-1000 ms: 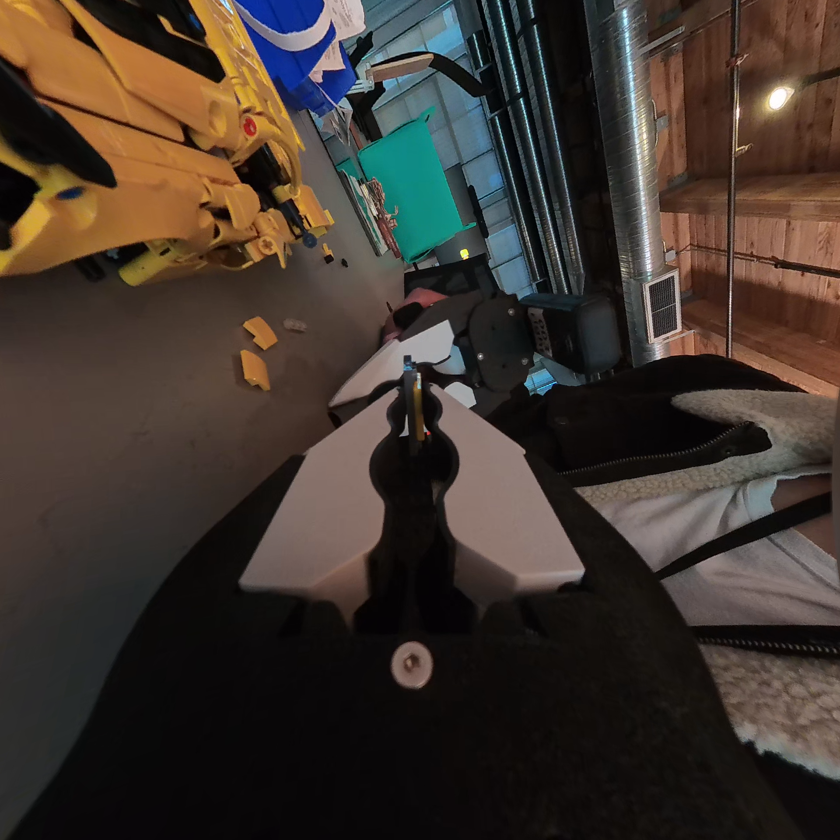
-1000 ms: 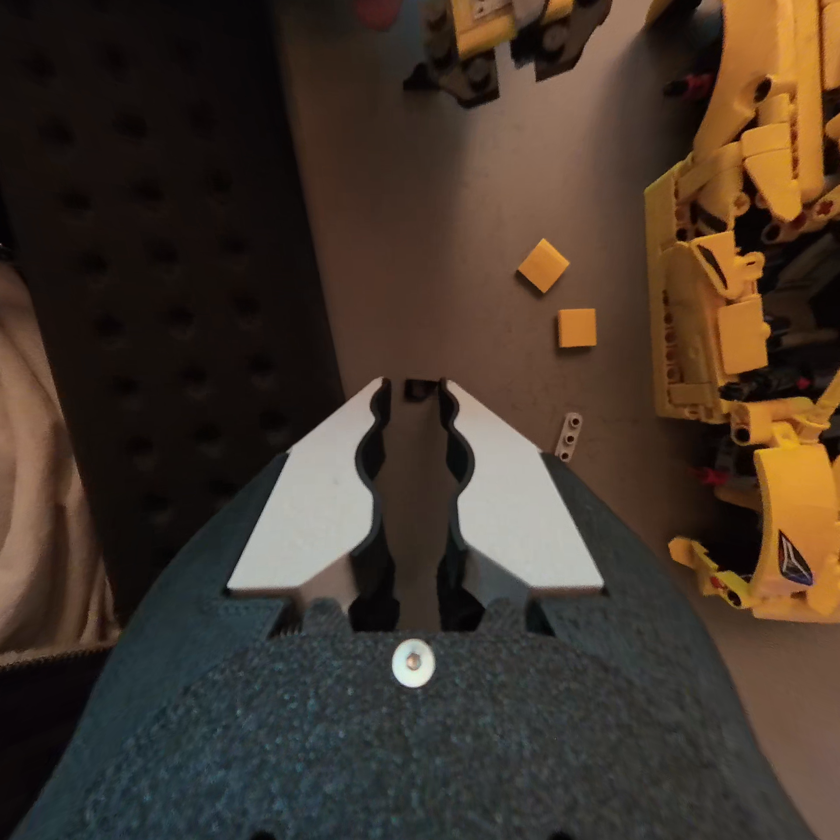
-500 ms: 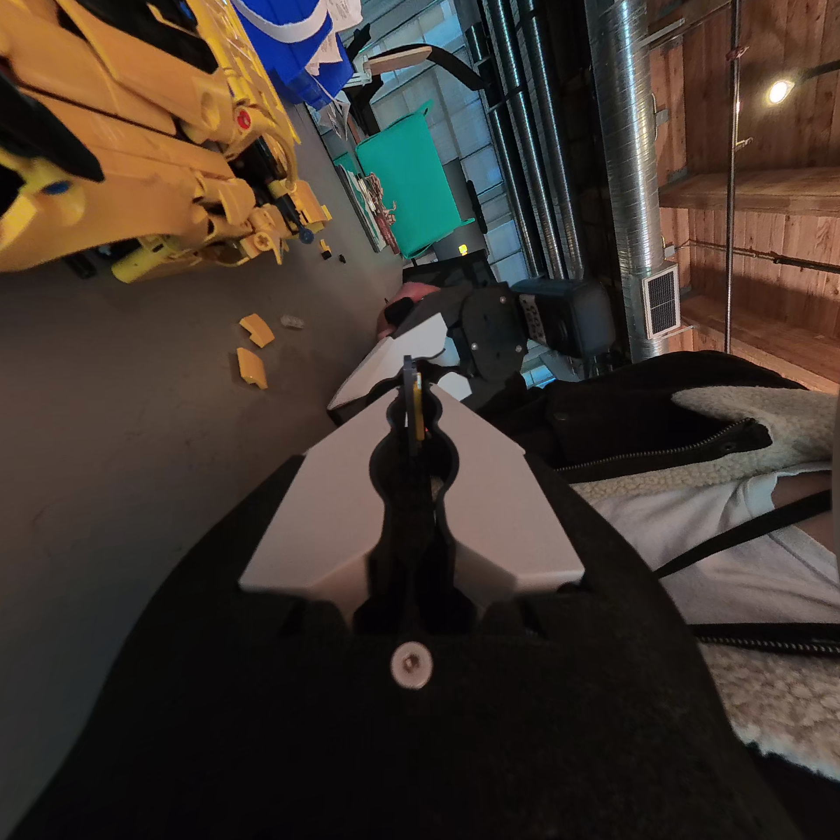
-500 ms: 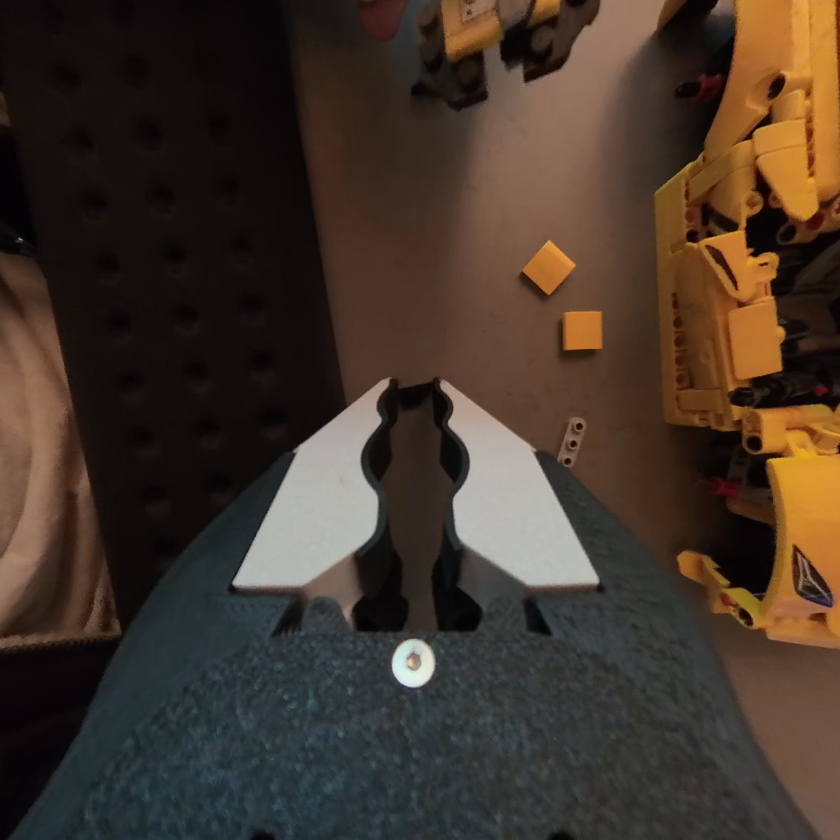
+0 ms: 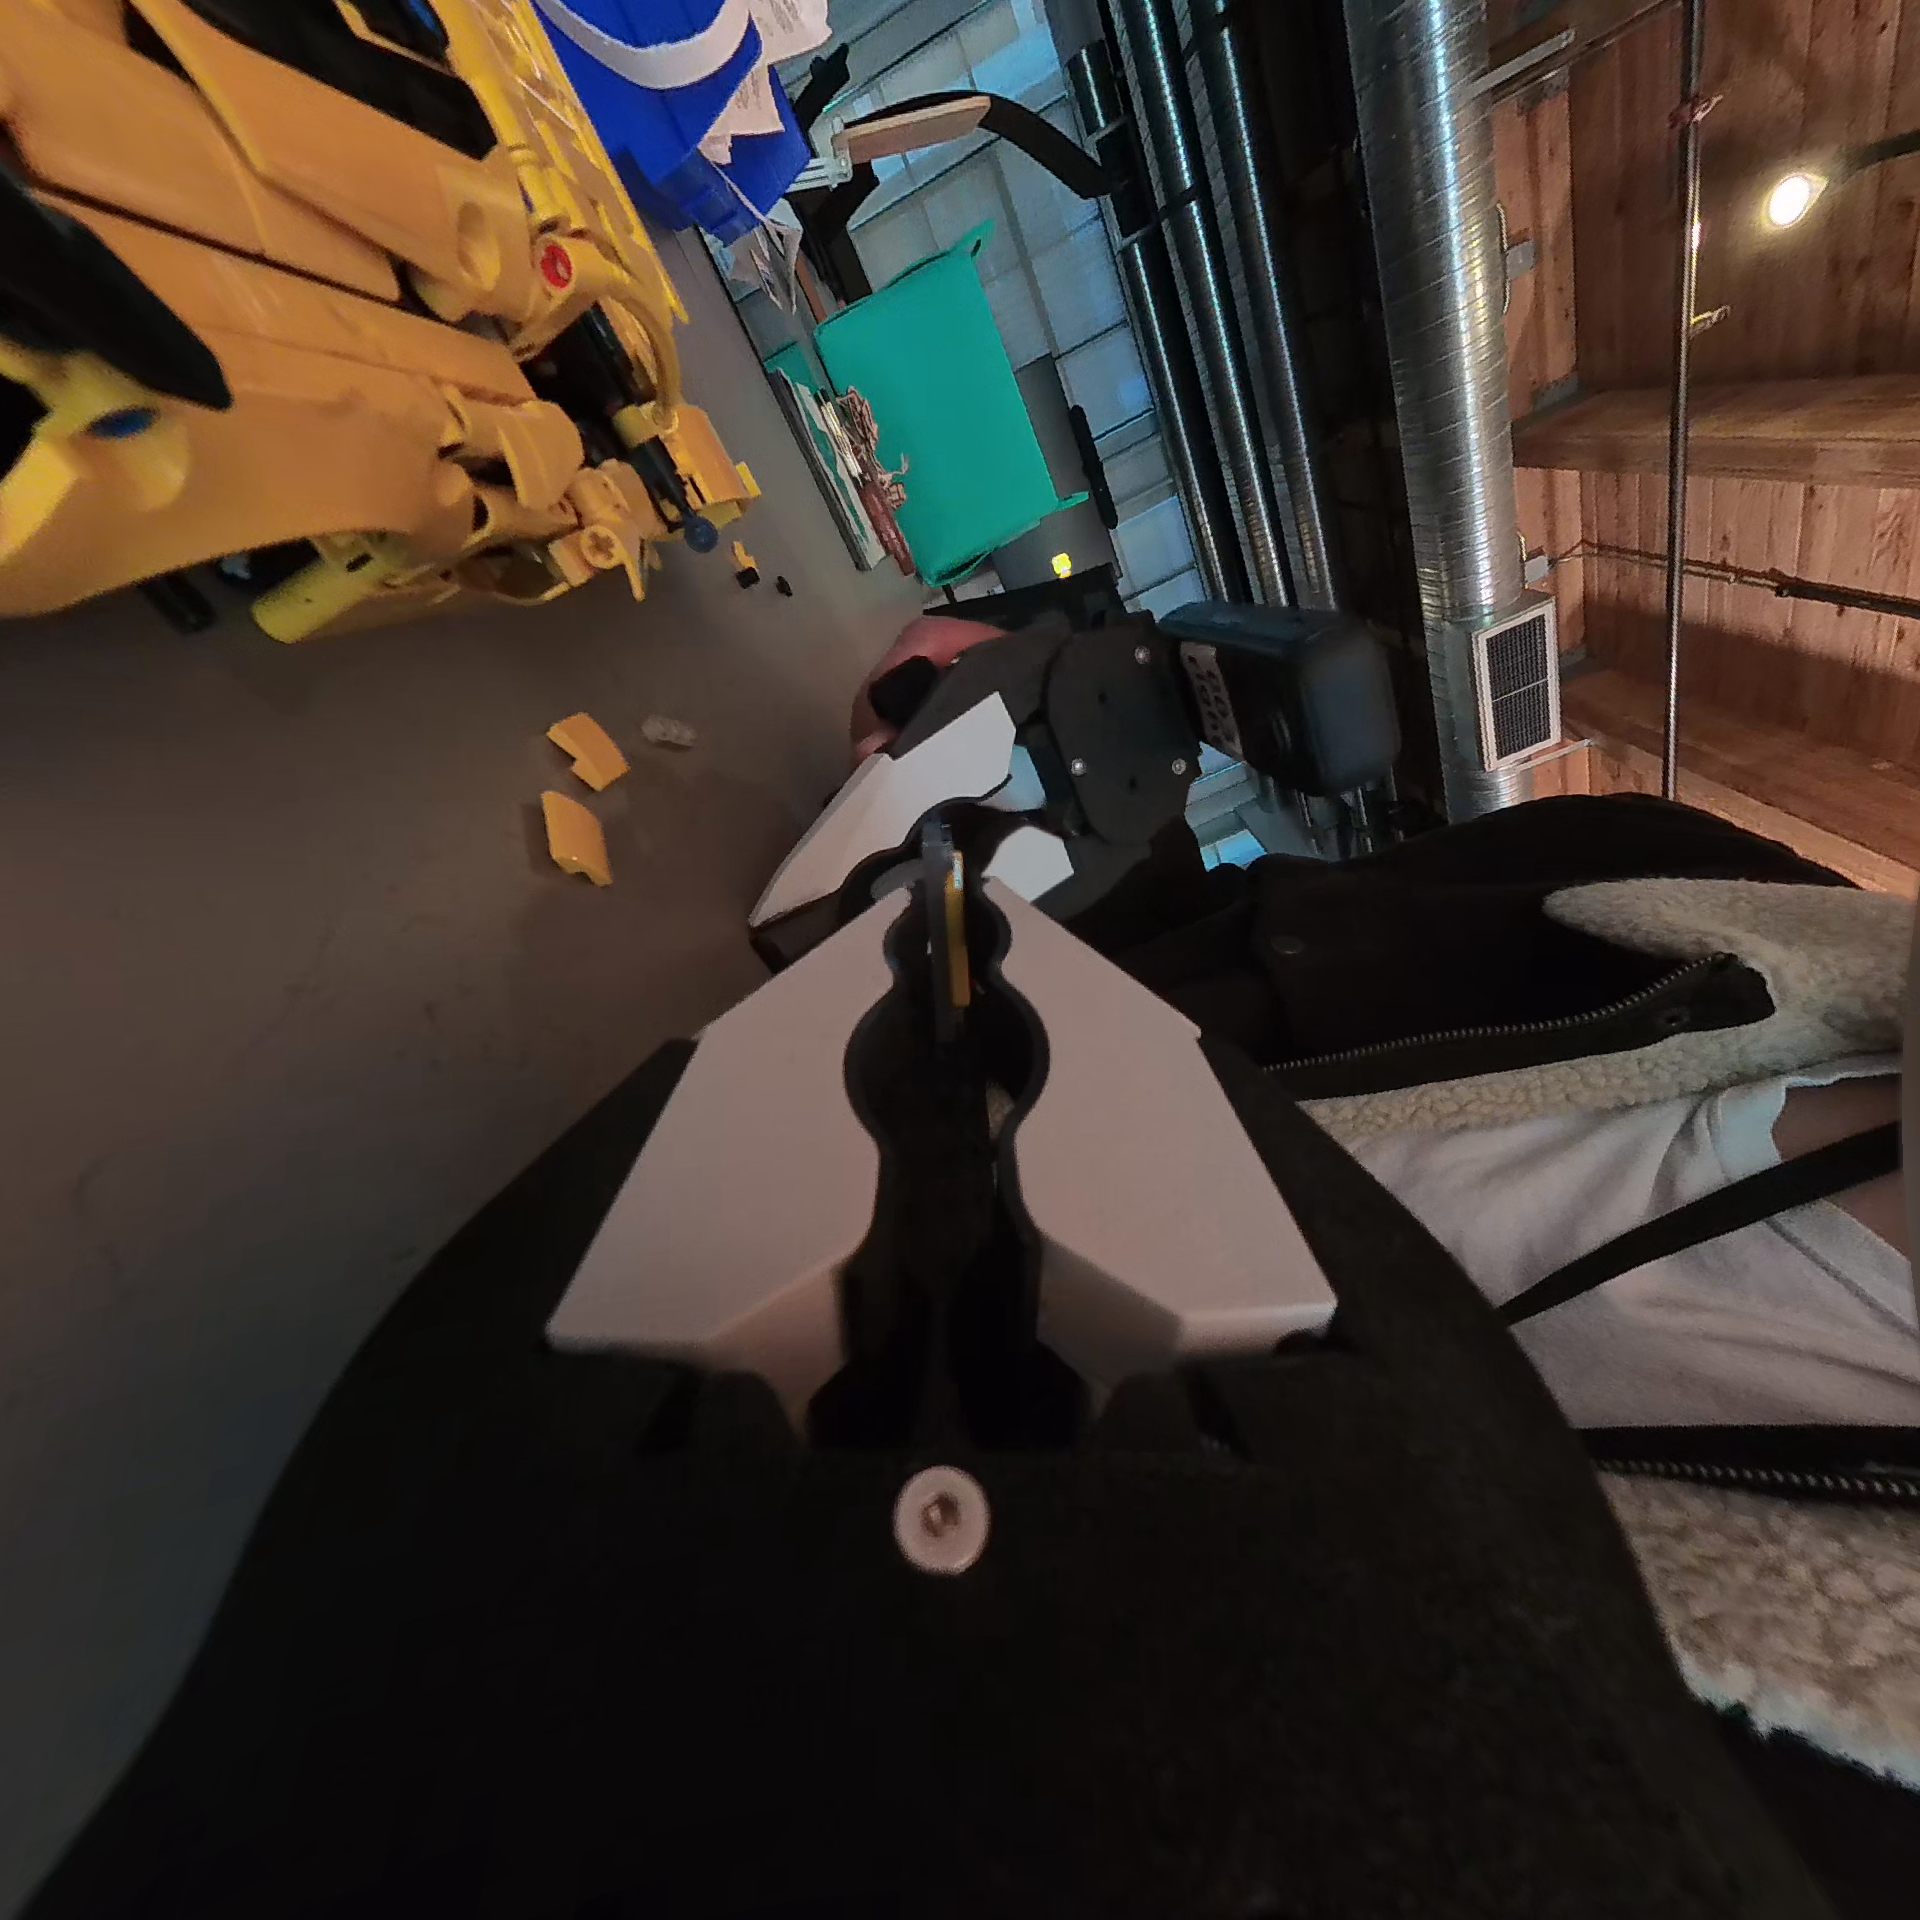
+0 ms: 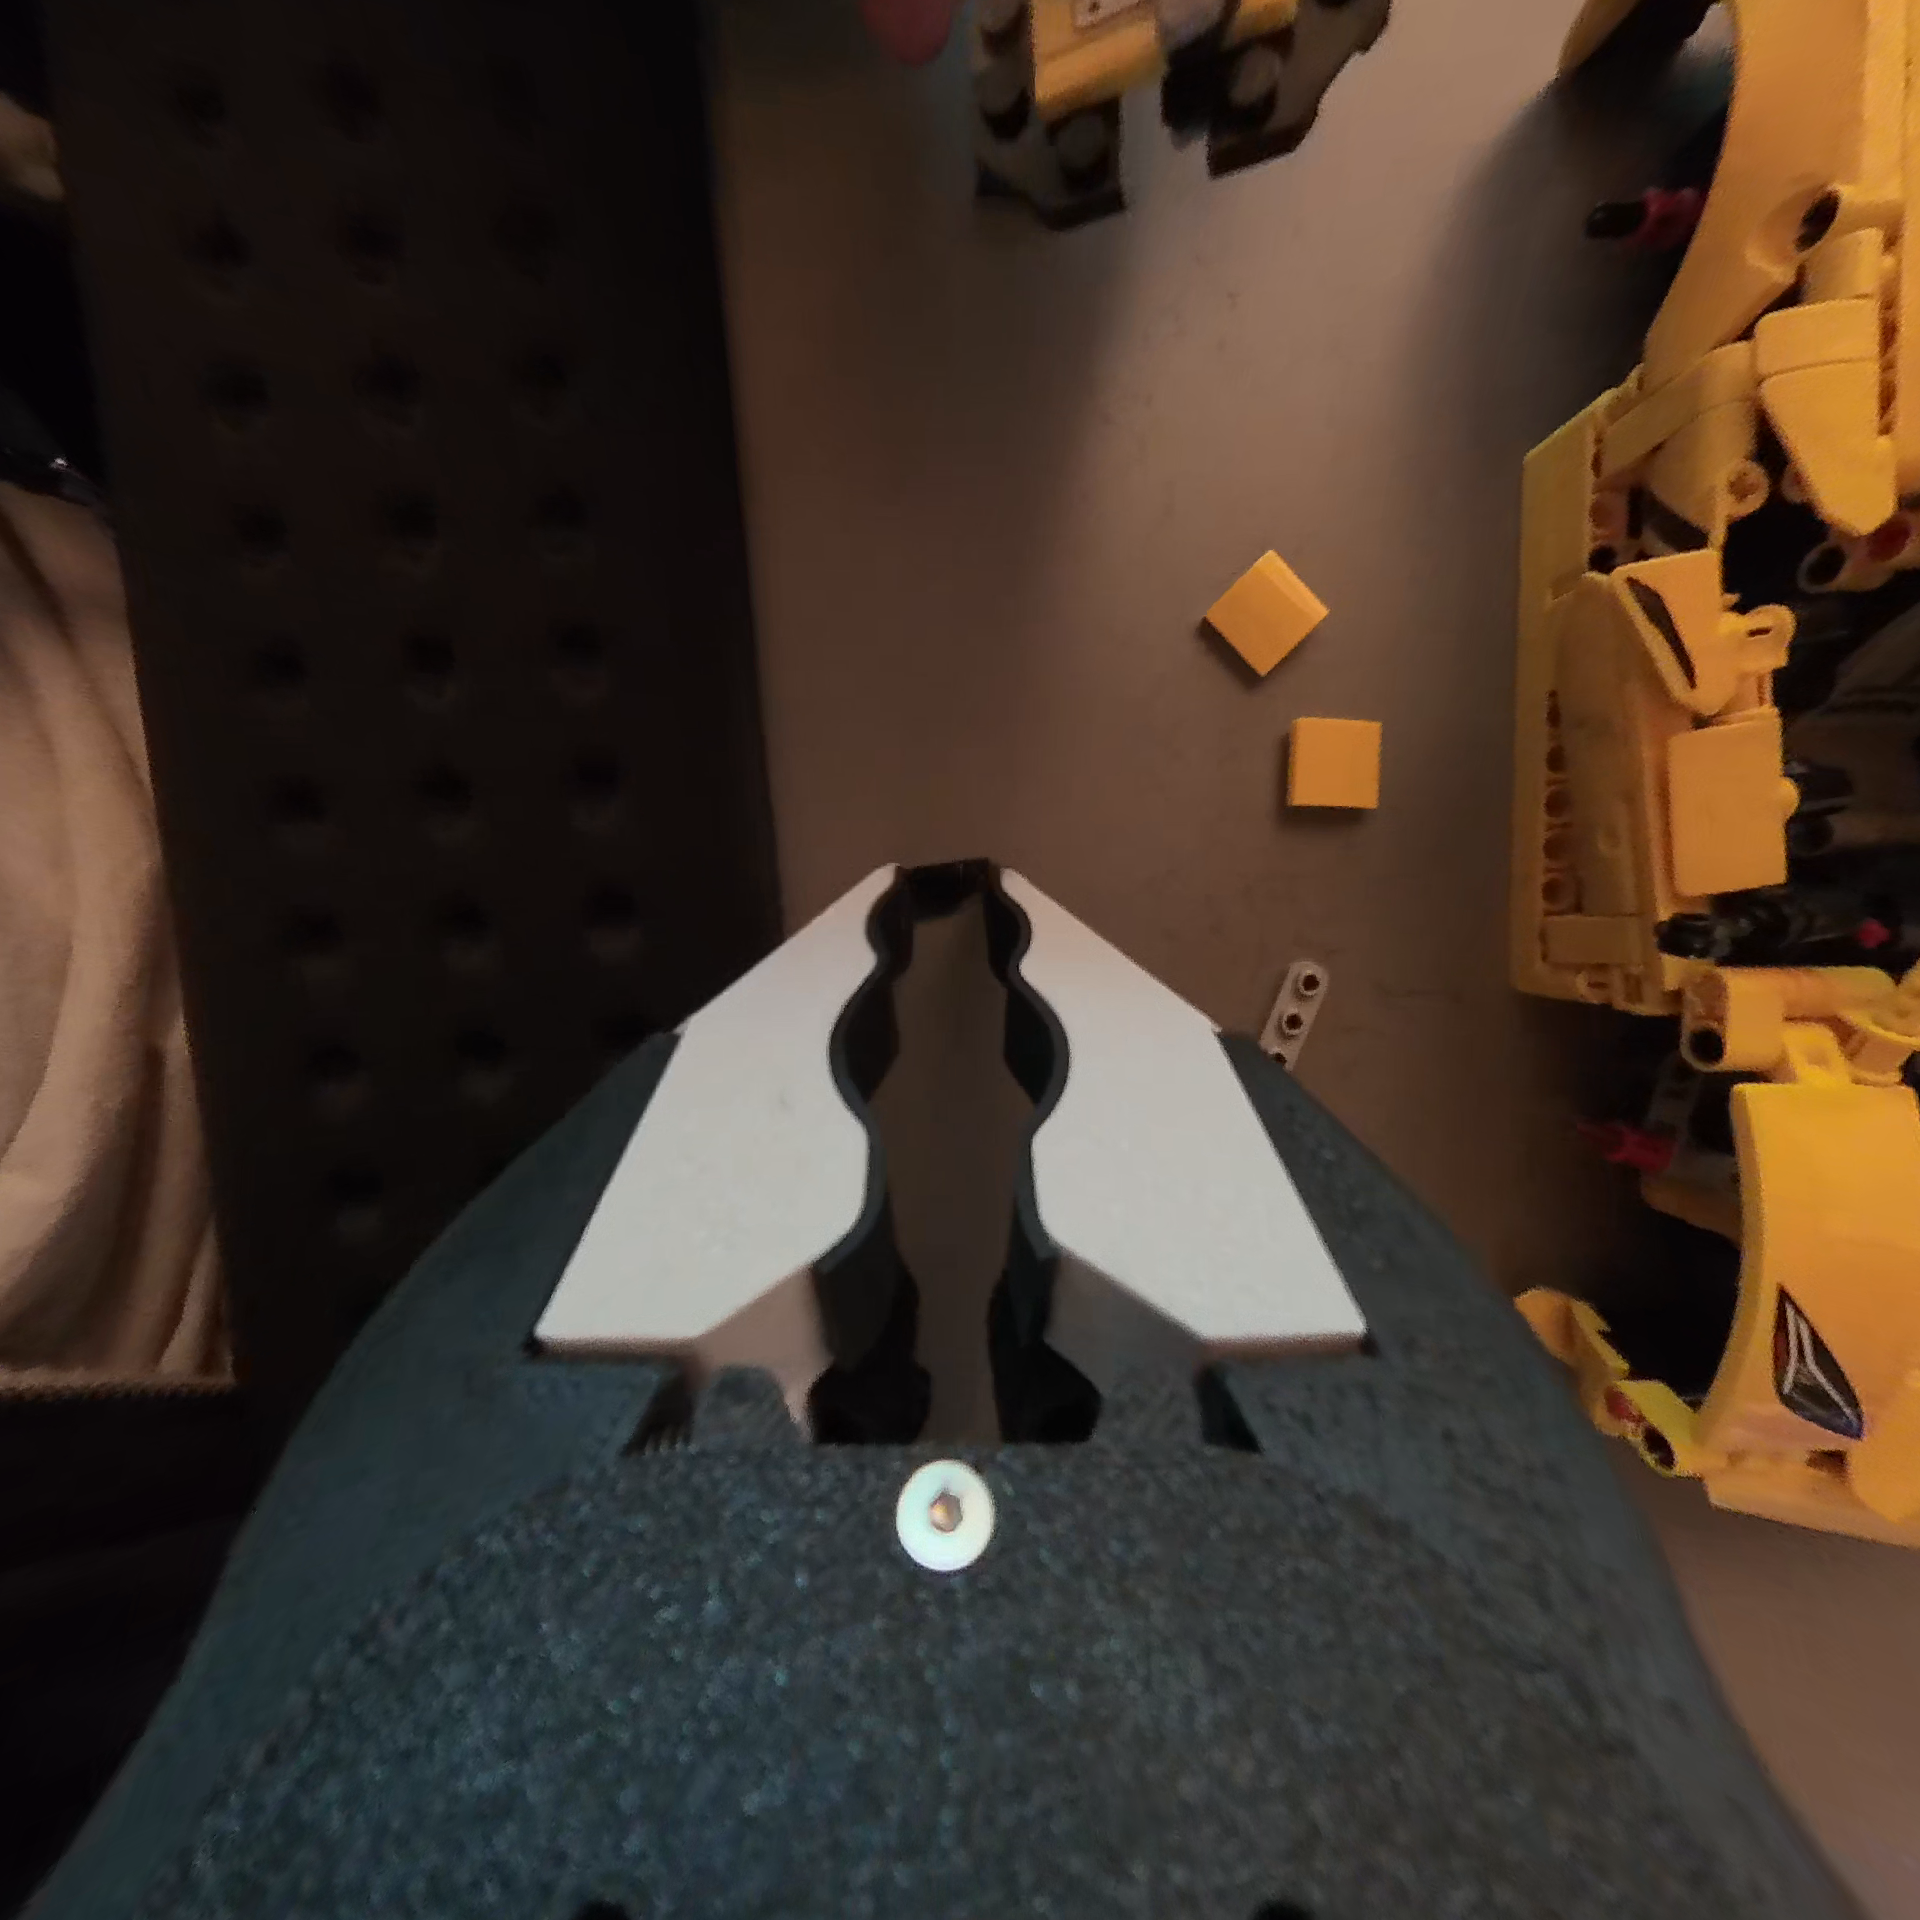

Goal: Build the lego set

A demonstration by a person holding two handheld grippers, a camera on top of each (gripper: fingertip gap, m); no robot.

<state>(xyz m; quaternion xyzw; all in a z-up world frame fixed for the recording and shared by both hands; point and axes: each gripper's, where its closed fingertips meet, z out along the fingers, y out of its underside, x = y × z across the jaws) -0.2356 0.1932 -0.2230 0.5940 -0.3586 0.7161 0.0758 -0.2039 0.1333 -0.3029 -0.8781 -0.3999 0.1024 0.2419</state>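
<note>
My left gripper [image 5: 940, 899] is shut on a thin yellow and grey lego piece [image 5: 948, 951], held edge-on above the grey table. My right gripper [image 6: 948, 883] points down at the table, its jaws pinched on a small black lego piece [image 6: 948, 871] at the tips. It also shows in the left wrist view [image 5: 904, 805], just beyond my left fingertips. The big yellow lego car [image 5: 312, 312] lies at the far left there, and along the right edge of the right wrist view [image 6: 1714, 831].
Two loose yellow tiles [image 6: 1265, 613] [image 6: 1335, 762] and a small grey beam [image 6: 1294, 1013] lie between my right gripper and the car. A yellow and black sub-assembly [image 6: 1122, 94] sits farther off. A black perforated mat [image 6: 416, 520] lies left. A person's jacket [image 5: 1558, 987] is close on the right. There is about 11 centimeters between the tips of the two grippers.
My right gripper's fingers have closed in around the small black piece, which now sits pinched at the tips. My left gripper keeps hold of its piece and has barely moved.
</note>
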